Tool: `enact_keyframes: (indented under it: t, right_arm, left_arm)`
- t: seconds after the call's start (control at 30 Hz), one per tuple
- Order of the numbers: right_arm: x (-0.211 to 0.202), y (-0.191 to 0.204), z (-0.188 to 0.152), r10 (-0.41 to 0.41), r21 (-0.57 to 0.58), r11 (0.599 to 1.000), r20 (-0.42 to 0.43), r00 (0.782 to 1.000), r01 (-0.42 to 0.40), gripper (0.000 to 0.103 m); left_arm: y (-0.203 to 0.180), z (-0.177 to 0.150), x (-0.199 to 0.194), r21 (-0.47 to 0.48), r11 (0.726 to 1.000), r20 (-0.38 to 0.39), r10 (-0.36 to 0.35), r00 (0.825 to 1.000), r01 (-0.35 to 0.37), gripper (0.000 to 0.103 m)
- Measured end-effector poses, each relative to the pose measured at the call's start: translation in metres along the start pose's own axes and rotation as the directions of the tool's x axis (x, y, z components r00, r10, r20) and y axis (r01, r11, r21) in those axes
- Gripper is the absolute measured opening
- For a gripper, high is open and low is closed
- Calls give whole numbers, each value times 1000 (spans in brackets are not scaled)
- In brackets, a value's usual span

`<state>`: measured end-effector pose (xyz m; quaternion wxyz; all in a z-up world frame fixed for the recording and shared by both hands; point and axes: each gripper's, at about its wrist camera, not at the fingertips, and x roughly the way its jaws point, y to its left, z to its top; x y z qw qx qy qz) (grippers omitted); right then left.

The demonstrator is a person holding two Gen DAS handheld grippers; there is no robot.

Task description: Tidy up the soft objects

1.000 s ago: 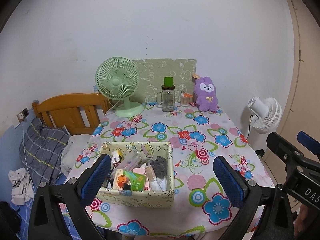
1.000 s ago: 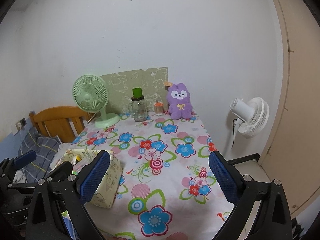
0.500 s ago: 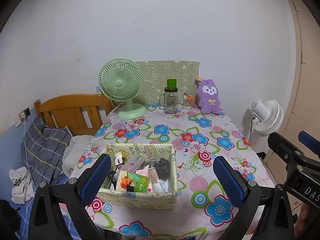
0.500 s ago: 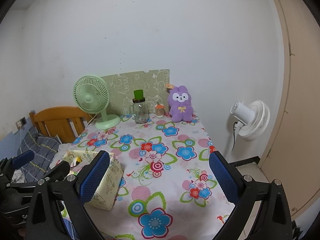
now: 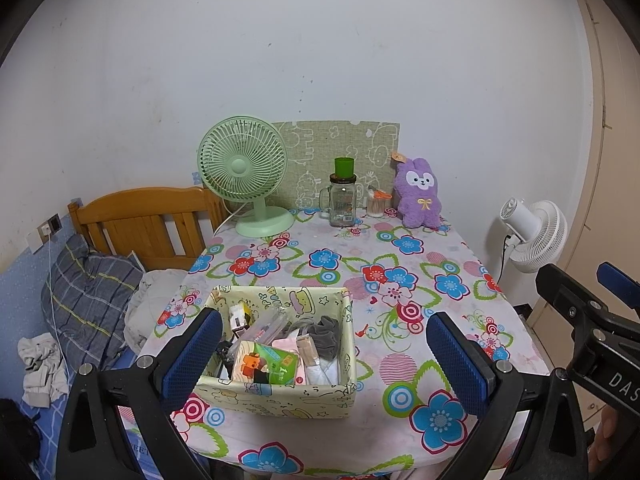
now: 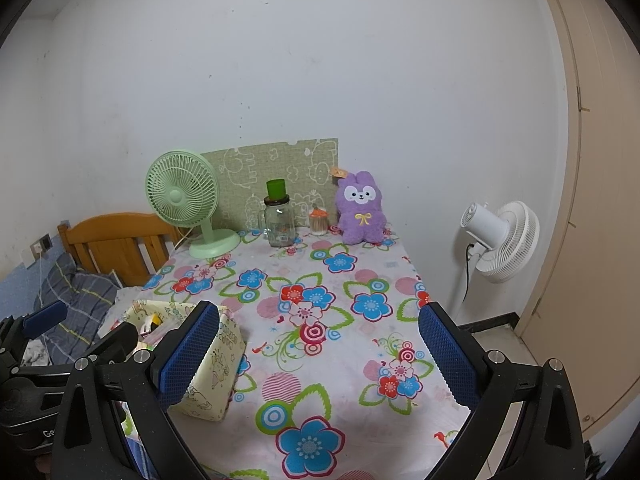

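A purple plush rabbit (image 5: 418,194) sits upright at the table's far right edge against the wall; it also shows in the right wrist view (image 6: 361,209). A pale yellow patterned box (image 5: 280,350) near the front left holds a grey soft item (image 5: 326,336), packets and small things; the right wrist view shows the box's corner (image 6: 212,364). My left gripper (image 5: 322,360) is open and empty, held above the box's near side. My right gripper (image 6: 316,356) is open and empty over the table's front middle.
A green desk fan (image 5: 244,168), a glass jar with a green cup on it (image 5: 343,196) and a small jar (image 5: 376,204) stand at the back. A white floor fan (image 5: 534,236) stands right of the flowered table (image 5: 400,280). A bed with a wooden headboard (image 5: 144,224) lies left.
Both grippers have drawn back and risen slightly, so the table and box look a little farther away. Both stay open and empty.
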<state>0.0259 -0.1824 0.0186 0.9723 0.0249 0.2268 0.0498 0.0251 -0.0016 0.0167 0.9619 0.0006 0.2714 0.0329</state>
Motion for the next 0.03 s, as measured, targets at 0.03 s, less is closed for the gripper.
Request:
enact_keyframes:
  t: [0.03]
  right_arm:
    - [0,0,0,0,0,1000,-1,1000,0,101]
  left_arm:
    - [0,0,0,1,1000,1,0,1000,0,103]
